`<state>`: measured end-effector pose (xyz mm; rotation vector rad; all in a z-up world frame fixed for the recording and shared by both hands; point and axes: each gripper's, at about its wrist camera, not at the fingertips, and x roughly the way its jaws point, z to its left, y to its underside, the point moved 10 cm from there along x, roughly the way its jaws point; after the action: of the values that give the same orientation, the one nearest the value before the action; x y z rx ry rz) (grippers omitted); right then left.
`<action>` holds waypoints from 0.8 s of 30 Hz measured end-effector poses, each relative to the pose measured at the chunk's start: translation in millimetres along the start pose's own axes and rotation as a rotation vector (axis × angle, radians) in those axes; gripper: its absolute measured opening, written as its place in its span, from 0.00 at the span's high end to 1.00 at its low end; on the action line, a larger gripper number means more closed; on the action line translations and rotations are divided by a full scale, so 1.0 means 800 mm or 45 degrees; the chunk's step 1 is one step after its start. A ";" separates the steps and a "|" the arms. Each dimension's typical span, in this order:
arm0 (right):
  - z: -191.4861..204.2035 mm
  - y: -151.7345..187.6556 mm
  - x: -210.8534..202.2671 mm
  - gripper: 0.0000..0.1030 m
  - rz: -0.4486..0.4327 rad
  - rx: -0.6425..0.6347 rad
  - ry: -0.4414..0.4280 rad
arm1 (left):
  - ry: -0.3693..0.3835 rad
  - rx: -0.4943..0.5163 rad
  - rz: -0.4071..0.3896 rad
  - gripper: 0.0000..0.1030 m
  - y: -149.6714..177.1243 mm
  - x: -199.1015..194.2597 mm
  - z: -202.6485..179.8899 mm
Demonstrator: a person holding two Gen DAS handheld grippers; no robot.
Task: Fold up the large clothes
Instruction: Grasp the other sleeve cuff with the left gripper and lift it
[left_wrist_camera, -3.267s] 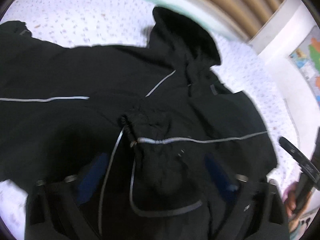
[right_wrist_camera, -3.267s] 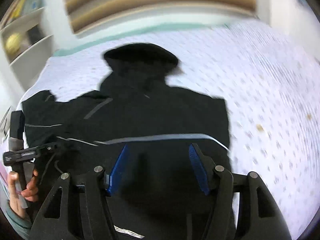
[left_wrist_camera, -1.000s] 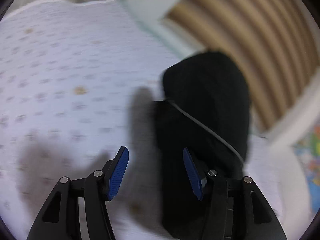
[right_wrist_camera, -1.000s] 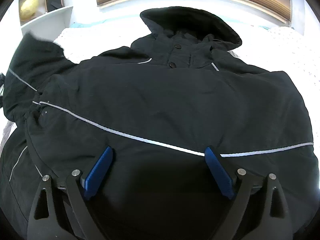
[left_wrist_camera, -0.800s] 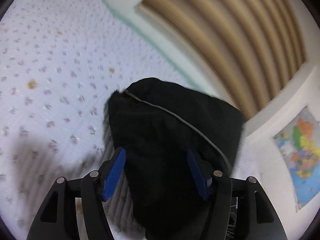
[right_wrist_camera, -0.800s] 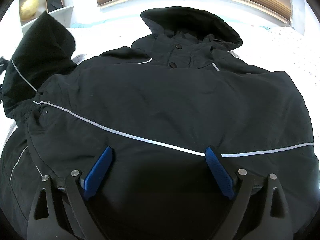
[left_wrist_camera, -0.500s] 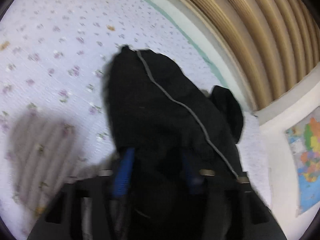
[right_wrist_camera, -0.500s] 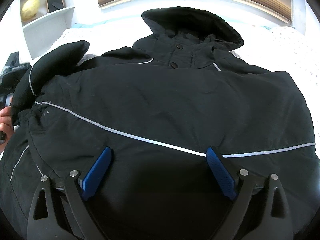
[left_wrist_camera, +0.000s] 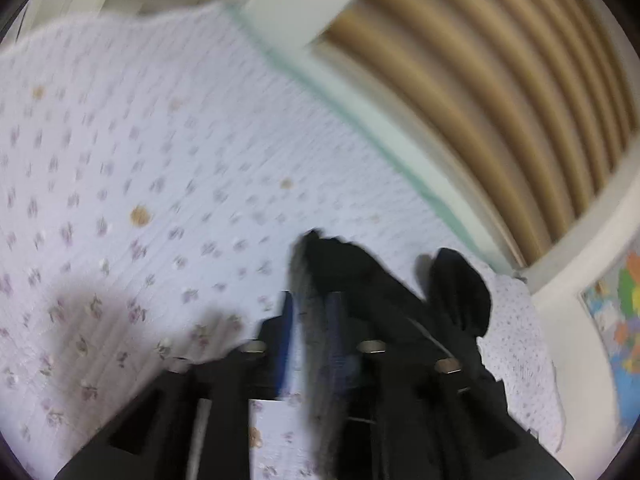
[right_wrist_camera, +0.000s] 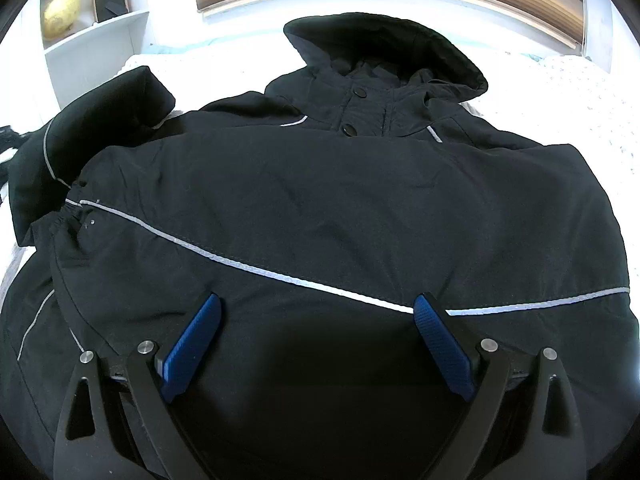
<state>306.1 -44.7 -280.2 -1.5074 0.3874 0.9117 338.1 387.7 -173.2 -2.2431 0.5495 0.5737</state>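
The black jacket (right_wrist_camera: 340, 208) lies spread on the bed (left_wrist_camera: 160, 168), hood (right_wrist_camera: 384, 48) toward the striped headboard (left_wrist_camera: 500, 92), front up, with grey piping running across its body. What has changed is on the left side: a second ago the left tongs (left_wrist_camera: 308, 320) came in beside the sleeve (right_wrist_camera: 92, 136), closed on it and carried it up and over — now that sleeve sits bunched on the jacket's left shoulder rather than lying out on the sheet. The left tongs' jaws are opening at this moment; the view is smeared by motion, and dark cloth shows at the right-hand jaw, but I cannot tell whether the pads still press on it.

The right tongs (right_wrist_camera: 316, 340) have not moved: jaws spread wide, resting low over the jacket's lower front, gripping nothing and seemingly just pinning the body in place.

Judged from this, the left sleeve's fold-in is roughly done, though lumpy — it probably wants flattening before the body is folded.
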 end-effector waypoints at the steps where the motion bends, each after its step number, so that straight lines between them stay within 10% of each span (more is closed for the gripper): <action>1: 0.000 0.000 0.000 0.05 0.000 -0.001 -0.002 | 0.024 -0.031 0.034 0.57 -0.002 0.015 0.004; 6: 0.000 0.001 0.000 0.04 -0.006 0.002 -0.011 | 0.235 -0.195 0.180 0.36 -0.005 0.089 -0.020; 10: 0.000 0.001 0.000 0.03 -0.015 0.008 -0.025 | 0.222 -0.254 0.330 0.34 0.007 0.162 -0.029; 11: 0.000 0.001 0.000 0.02 -0.017 0.009 -0.030 | 0.240 -0.276 0.380 0.36 0.015 0.176 -0.033; 12: 0.000 0.001 0.000 0.01 -0.019 0.009 -0.034 | 0.220 -0.296 0.408 0.64 0.023 0.189 -0.031; 15: 0.001 0.001 0.001 0.00 -0.019 0.009 -0.045 | 0.142 -0.168 0.316 0.85 0.023 0.182 -0.042; 24: 0.002 0.000 0.002 0.00 -0.016 -0.001 -0.037 | -0.197 0.148 -0.189 0.86 -0.037 -0.022 0.000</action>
<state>306.4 -43.0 -281.1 -1.4944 0.3562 0.9230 340.4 409.9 -147.0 -2.0881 0.3262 0.6167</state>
